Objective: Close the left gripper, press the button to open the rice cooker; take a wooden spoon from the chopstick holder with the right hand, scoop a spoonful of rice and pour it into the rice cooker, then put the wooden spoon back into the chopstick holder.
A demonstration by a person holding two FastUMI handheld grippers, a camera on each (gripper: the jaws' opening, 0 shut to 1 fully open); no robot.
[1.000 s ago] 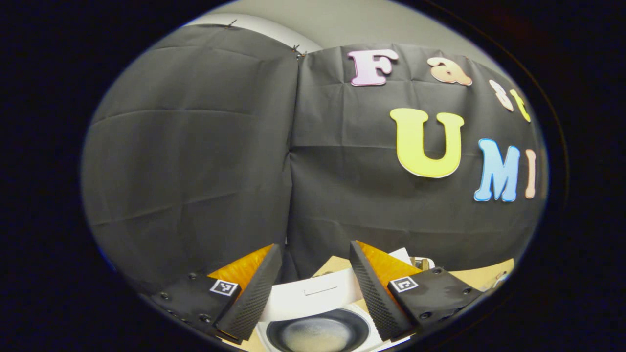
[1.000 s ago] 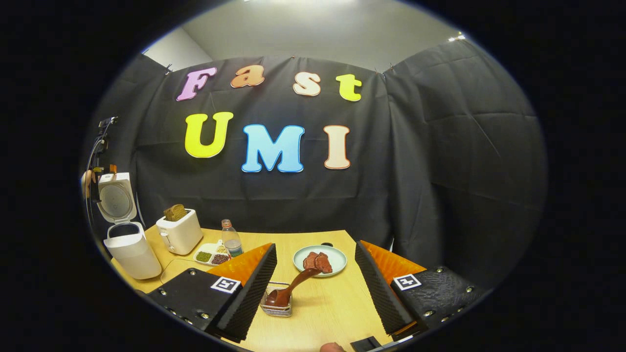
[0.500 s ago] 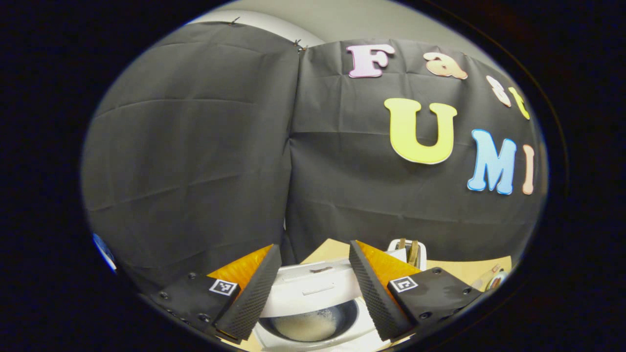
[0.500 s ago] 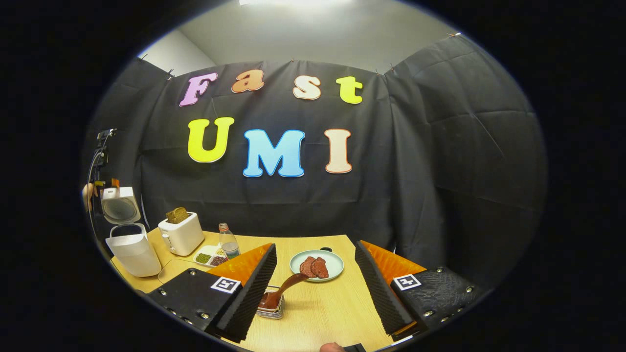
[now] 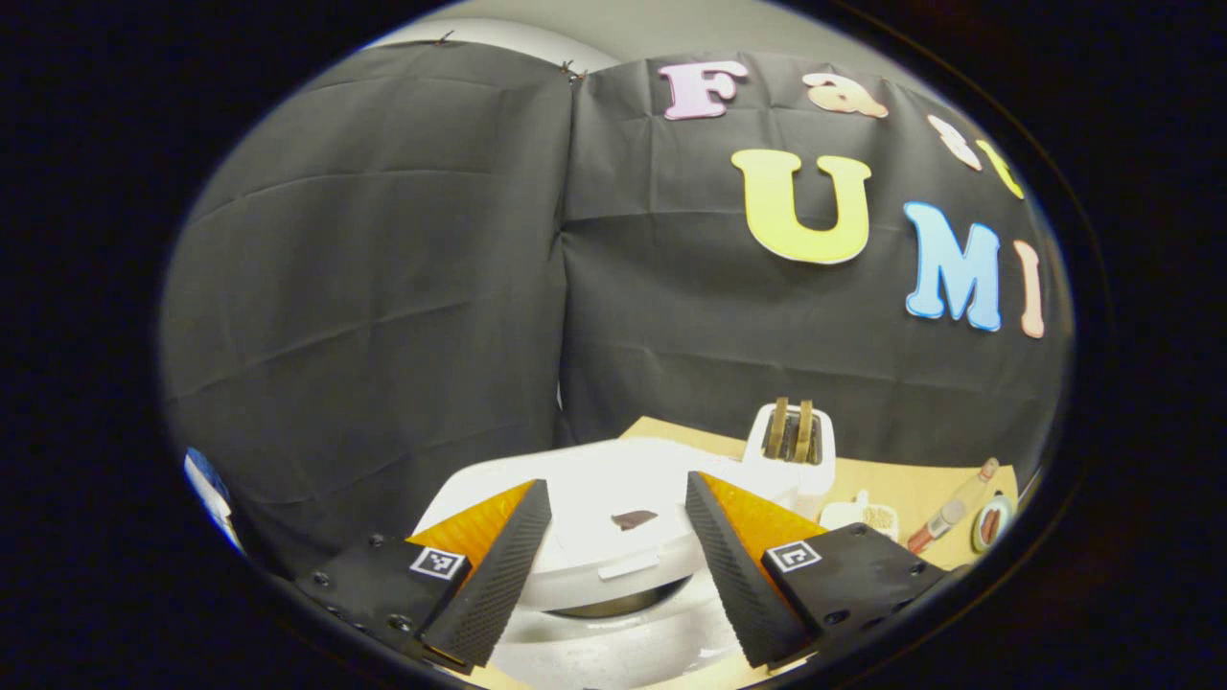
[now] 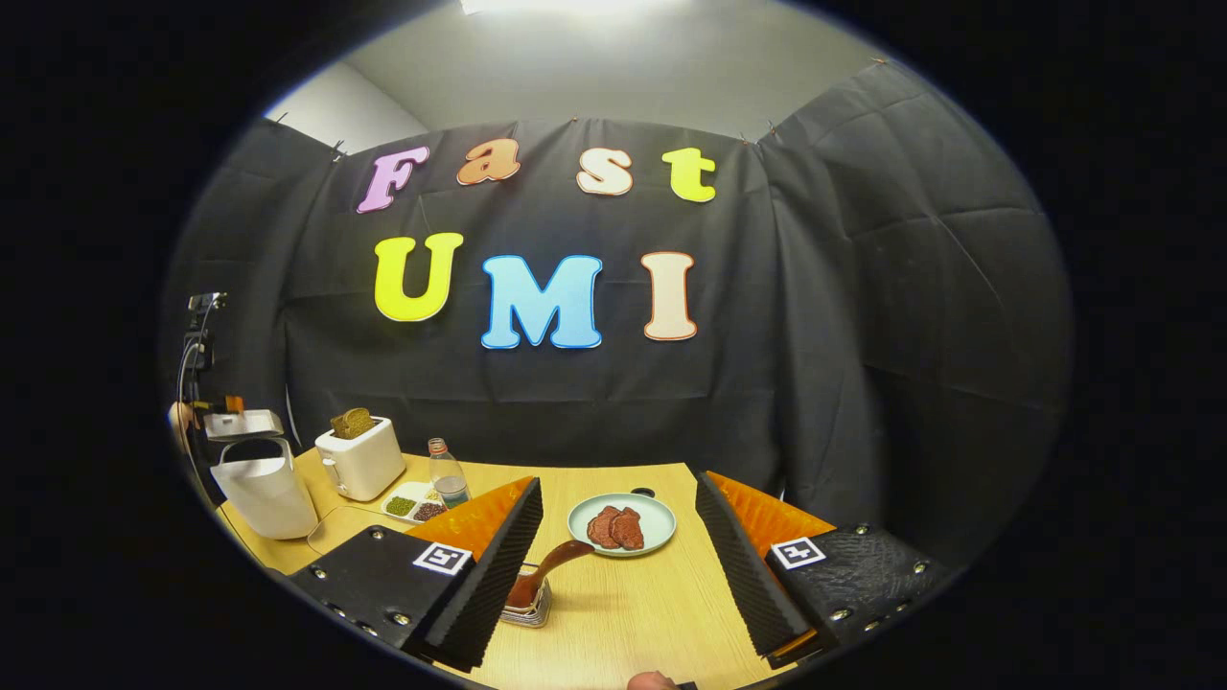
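left gripper [image 5: 613, 556]: fingers apart, empty, poised over rice cooker lid [image 5: 613, 498], lid lowered nearly shut over pot | right gripper [image 6: 618, 565]: fingers apart, empty, clear above wooden spoon [image 6: 539, 573] resting back in chopstick holder [image 6: 529, 608] | task judged nearly complete

The left gripper view is sitting close above the rice cooker [image 5: 613, 537], facing the booth wall. The right gripper view is looking from well off across the table [image 6: 633, 613], with the rice cooker [image 6: 254, 484] at its far left. Both are sharing cooker and toaster [image 5: 796, 450].
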